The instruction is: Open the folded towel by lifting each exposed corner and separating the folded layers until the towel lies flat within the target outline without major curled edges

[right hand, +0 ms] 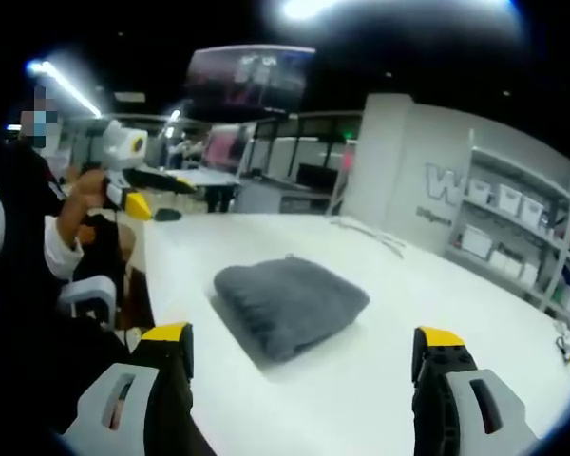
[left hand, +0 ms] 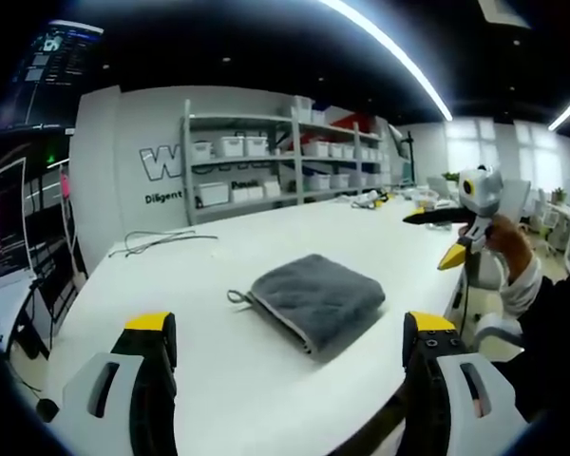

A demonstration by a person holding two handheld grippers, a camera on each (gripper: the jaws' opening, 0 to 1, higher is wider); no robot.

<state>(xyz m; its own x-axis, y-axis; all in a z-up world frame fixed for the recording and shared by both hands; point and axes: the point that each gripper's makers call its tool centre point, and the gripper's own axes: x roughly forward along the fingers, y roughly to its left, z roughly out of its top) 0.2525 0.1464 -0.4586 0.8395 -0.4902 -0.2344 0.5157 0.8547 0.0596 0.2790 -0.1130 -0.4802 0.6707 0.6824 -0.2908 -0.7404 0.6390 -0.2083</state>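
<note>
my left gripper (left hand: 290,332) hangs over the near edge of the white table (left hand: 266,399), its jaws spread wide with nothing between them. the folded grey towel (left hand: 318,297) lies ahead on the table, well apart from the tips, a small loop sticking out at its left corner. my right gripper (right hand: 304,347) is parted just as wide and empty too, and the towel (right hand: 290,304) sits flat beyond it. in both views another person's hand holds a yellow-tipped gripper (left hand: 453,255) off the table's side; whether its jaws are parted is hard to make out. shelves with bins (left hand: 266,161) stand against the far wall.
</note>
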